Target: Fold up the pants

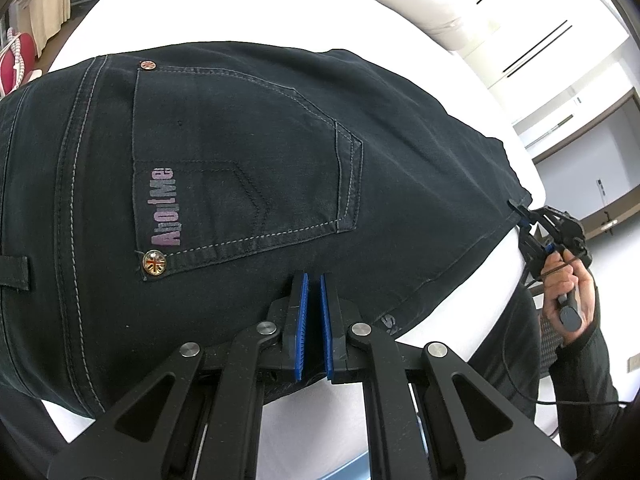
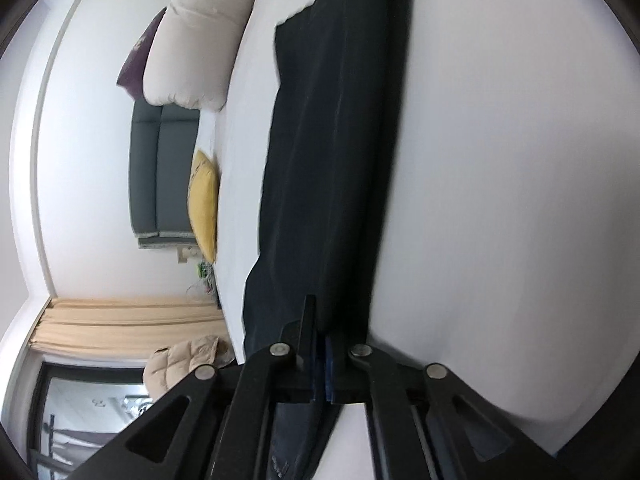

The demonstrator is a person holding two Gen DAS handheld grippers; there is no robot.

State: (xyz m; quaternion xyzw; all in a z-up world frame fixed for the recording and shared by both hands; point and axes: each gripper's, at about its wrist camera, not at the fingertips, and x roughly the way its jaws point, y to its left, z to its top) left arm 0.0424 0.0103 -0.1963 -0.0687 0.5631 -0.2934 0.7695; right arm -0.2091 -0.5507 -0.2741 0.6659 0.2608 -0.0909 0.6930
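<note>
Pants [image 1: 248,152]: both grippers, left [image 1: 314,280] and right [image 1: 520,210], pinch denim edges; keep the cloth between the fingers taut, lift evenly.

Bedroom surroundings: bed, pillows, headboard, curtain and wardrobe.

A white bed [image 2: 500,180] fills most of both views. At its far end lies a pale, puffy pillow [image 2: 196,44], with a purple cushion [image 2: 138,60] just behind it and a yellow cushion [image 2: 204,204] beside a grey padded headboard [image 2: 160,176]. Near the headboard hangs a beige curtain [image 2: 120,326], and a cream quilted jacket [image 2: 180,364] sits below it. In the left wrist view, white wardrobe doors with thin dark handles [image 1: 536,46] stand on the far right, next to an open wood-edged shelf [image 1: 580,140]. A red and white item [image 1: 14,60] shows at the far left edge.
</note>
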